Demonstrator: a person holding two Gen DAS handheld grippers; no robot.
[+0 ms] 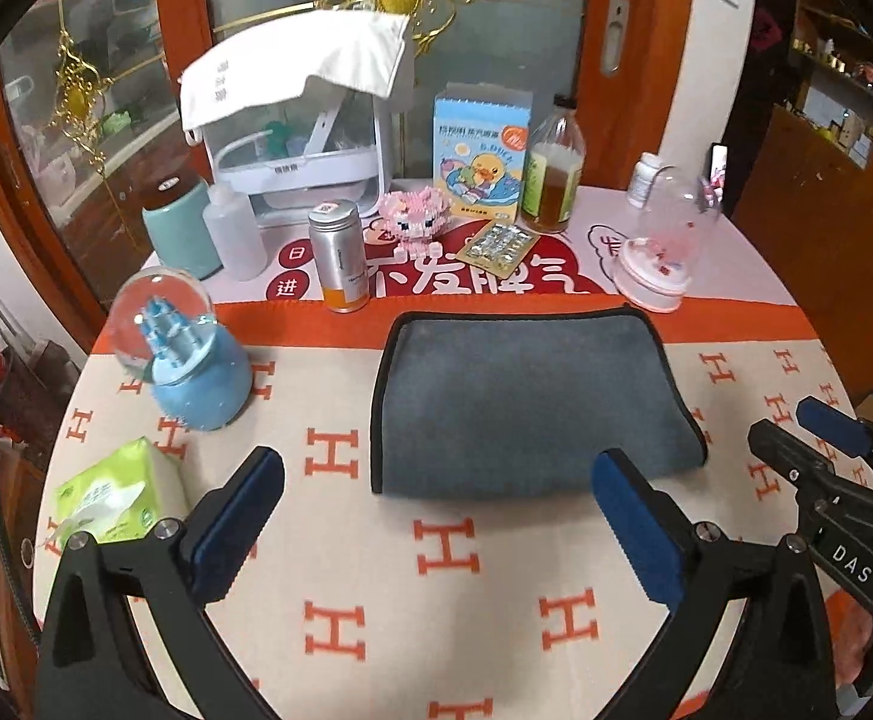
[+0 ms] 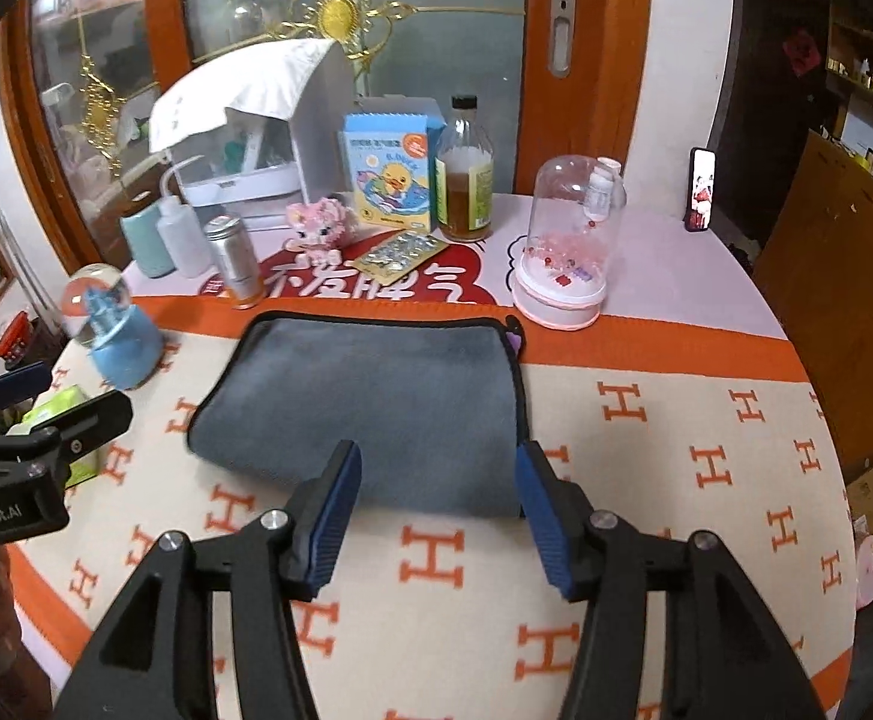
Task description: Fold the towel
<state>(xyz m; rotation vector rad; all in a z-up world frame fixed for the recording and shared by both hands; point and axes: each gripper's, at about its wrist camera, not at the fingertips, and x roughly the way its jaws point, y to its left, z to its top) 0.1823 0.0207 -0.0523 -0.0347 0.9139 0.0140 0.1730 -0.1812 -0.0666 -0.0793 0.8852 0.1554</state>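
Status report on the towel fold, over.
Left tool and right tool open, empty. Grey towel flat on cloth, looks folded. Nothing in the way.

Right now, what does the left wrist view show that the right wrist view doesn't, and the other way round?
Only the left wrist view shows the whole green tissue pack and the left gripper from behind, fingers apart. Only the right wrist view shows the lit phone propped at the table's far right edge, the purple tag at the towel's far right corner, and the right gripper from behind, fingers apart. Both show the grey towel folded on the H-patterned cloth and the blue snow globe.
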